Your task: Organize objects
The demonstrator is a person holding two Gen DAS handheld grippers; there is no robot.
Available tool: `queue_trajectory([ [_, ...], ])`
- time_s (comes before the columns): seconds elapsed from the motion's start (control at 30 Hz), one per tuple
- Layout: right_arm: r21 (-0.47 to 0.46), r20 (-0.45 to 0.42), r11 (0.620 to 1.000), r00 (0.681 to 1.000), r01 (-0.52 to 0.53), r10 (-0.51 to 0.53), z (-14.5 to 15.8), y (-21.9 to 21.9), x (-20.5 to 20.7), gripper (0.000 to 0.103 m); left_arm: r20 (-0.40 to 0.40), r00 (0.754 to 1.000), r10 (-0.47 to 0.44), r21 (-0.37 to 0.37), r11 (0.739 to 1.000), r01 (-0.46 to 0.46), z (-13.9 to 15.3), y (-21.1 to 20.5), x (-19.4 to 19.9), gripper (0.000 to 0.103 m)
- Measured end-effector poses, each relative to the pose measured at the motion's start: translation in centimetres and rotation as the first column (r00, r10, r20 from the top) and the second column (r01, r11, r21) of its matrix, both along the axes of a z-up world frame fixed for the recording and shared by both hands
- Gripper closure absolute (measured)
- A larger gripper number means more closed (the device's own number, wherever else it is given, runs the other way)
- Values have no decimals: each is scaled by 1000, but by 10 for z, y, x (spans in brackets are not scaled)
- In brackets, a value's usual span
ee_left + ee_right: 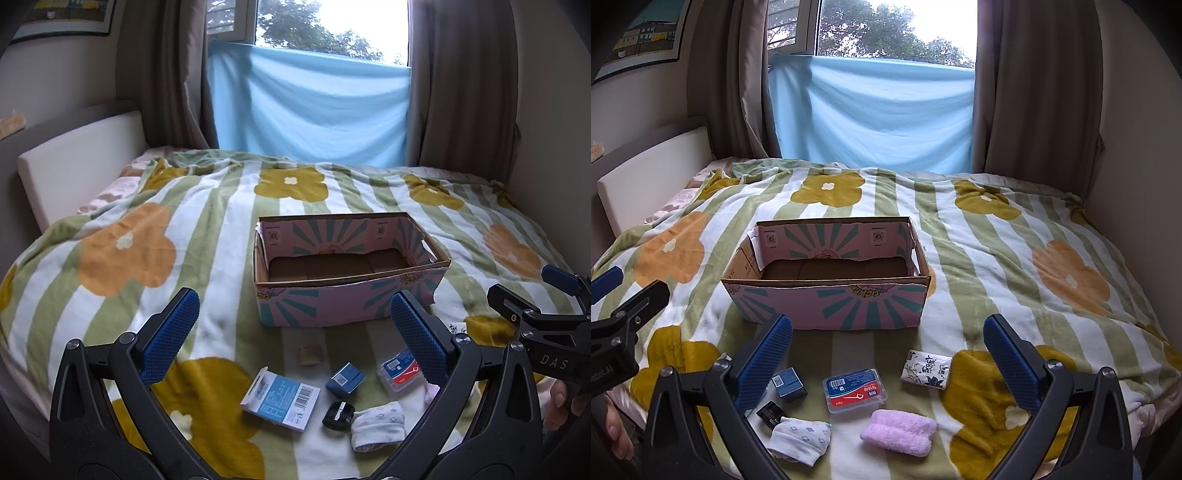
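Both grippers, left & right, jaws wide apart, nothing between. Open pink cardboard box on striped flowered blanket; small items, e.g. pink rolled towel, lie just in front of box.

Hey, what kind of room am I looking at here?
Most likely a bedroom: a bed under a flowered blanket, a padded headboard at one side, and curtains framing the window behind.

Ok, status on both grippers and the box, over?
Left gripper open, empty. Right gripper open, empty. Pink-and-teal cardboard box empty on striped floral blanket. Small items loose in front, path clear.
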State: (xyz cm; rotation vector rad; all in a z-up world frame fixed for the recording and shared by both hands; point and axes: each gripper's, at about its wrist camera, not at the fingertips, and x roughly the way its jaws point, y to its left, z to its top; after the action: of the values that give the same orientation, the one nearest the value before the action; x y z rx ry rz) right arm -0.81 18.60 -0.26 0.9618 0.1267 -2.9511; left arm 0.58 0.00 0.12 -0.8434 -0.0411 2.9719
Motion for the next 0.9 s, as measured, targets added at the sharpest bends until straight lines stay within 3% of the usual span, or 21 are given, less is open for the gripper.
queue_trajectory([
  [0.9, 8, 7, 1000, 1000, -3, 3, 2, 1, 2, 0, 26, 1000, -4, 5, 1000, 3, -4, -1, 0, 0],
])
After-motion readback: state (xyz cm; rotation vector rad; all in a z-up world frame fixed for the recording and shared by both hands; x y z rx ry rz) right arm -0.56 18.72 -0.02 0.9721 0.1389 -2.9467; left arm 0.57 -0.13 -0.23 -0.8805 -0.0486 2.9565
